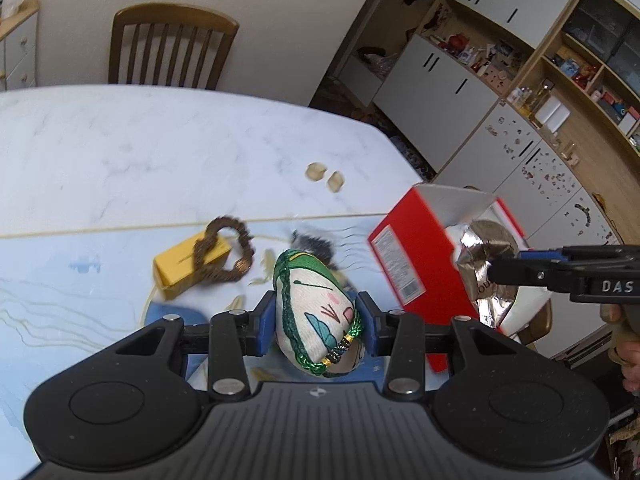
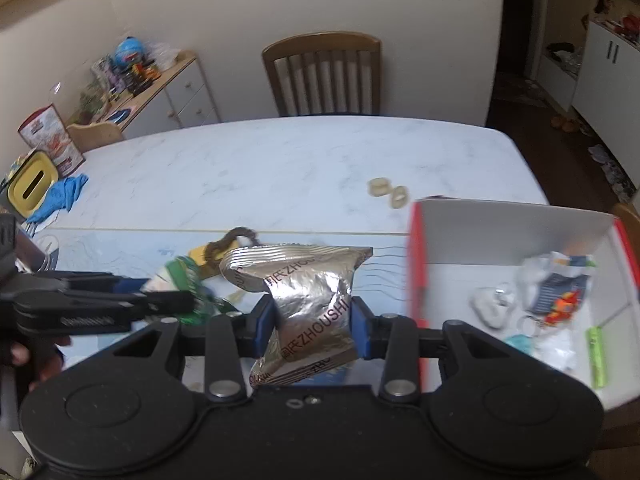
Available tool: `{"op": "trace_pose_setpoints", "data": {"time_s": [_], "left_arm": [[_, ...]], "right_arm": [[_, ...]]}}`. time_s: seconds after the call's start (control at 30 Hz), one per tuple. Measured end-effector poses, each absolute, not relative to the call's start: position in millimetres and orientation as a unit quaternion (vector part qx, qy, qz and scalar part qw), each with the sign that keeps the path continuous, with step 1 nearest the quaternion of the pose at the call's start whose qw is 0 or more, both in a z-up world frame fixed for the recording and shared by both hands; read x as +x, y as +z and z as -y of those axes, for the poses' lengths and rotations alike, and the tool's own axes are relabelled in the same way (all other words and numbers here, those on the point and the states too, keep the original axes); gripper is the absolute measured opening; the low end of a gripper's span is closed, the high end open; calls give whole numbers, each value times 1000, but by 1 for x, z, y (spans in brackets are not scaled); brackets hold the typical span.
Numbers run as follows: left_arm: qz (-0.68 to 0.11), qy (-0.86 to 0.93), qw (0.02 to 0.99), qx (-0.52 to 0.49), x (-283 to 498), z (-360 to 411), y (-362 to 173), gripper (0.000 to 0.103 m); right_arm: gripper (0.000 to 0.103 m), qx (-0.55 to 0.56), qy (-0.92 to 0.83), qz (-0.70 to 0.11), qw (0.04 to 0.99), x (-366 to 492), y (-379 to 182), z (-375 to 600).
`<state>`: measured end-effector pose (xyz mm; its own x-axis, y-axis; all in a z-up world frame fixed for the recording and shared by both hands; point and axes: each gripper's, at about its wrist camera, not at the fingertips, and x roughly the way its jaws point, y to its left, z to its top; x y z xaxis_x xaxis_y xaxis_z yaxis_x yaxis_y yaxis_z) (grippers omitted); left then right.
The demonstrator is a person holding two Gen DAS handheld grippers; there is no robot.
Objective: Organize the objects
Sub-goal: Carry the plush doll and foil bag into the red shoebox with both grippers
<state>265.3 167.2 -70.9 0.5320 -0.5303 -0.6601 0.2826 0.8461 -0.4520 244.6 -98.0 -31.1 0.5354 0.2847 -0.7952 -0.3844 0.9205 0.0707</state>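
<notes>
My left gripper point(image 1: 316, 322) is shut on an embroidered white pouch with green cord trim point(image 1: 316, 312), held above the blue mat. My right gripper point(image 2: 312, 320) is shut on a silver foil snack packet point(image 2: 308, 300), held just left of the red box. The right gripper also shows in the left wrist view point(image 1: 494, 270) with the packet point(image 1: 484, 256) in front of the red box point(image 1: 416, 256). The red box point(image 2: 520, 236) is open and holds several small items. The left gripper shows in the right wrist view point(image 2: 188, 300) with the pouch point(image 2: 176, 276).
A yellow box point(image 1: 188, 268) with a brown bead bracelet point(image 1: 224, 254) on it lies on the mat. Two small beige rings point(image 1: 325, 176) lie on the marble table point(image 1: 160, 152). A wooden chair point(image 2: 322, 76) stands behind. A yellow tin point(image 2: 30, 186) and blue cloth point(image 2: 64, 196) sit far left.
</notes>
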Motion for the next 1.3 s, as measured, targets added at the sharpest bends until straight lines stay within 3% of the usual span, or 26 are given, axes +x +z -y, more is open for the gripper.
{"op": "trace_pose_setpoints", "data": {"time_s": [0.43,0.8,1.3], "left_arm": [[-415,-250,868,-113,263,-108,-10,41],[-403,-277,868,-83,278,-12,25,41],[-439,-298,847,-35,301,103,-3,41]], "right_arm": [[38,-39,158,-427,889,247,-2,201],[38,-27,129,-428,894,268,-9,289],[38,-49,143,-442,884,298,-25,338]]}}
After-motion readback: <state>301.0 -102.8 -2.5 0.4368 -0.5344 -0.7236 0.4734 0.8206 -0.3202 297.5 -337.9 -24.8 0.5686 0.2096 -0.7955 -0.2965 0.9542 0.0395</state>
